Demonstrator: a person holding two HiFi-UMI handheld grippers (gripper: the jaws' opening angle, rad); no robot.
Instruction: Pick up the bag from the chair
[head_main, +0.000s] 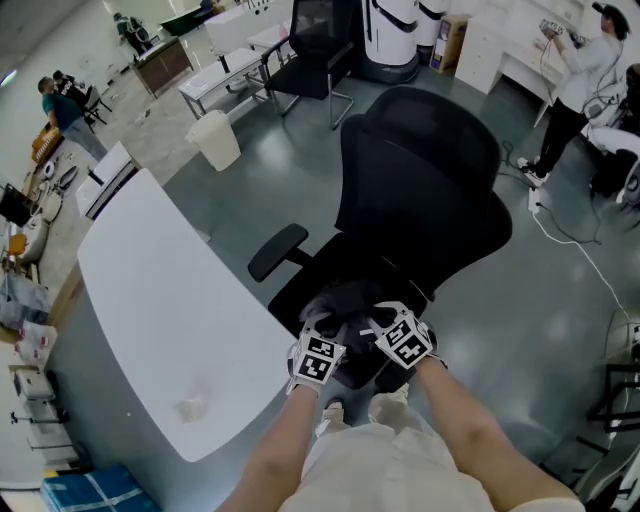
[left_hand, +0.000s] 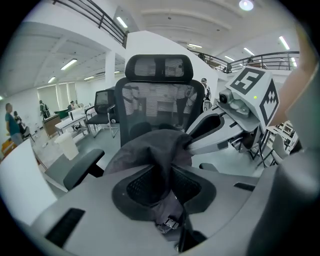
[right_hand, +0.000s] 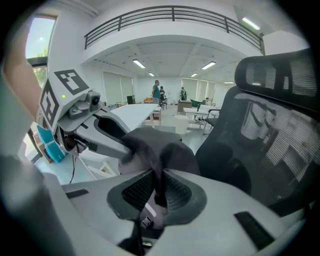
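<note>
The dark grey soft fabric bag (head_main: 345, 300) sits on the seat of the black mesh-backed office chair (head_main: 420, 190); its contents cannot be seen. The left gripper (left_hand: 162, 187) pinches a fold of the bag's cloth between its jaws, and the right gripper (right_hand: 159, 192) pinches another fold just beside it, a small buckle hanging below. The long white rounded table (head_main: 170, 310) runs close along the chair's left armrest (head_main: 278, 250). Bare grey floor (head_main: 560, 300) lies open to the chair's right.
</note>
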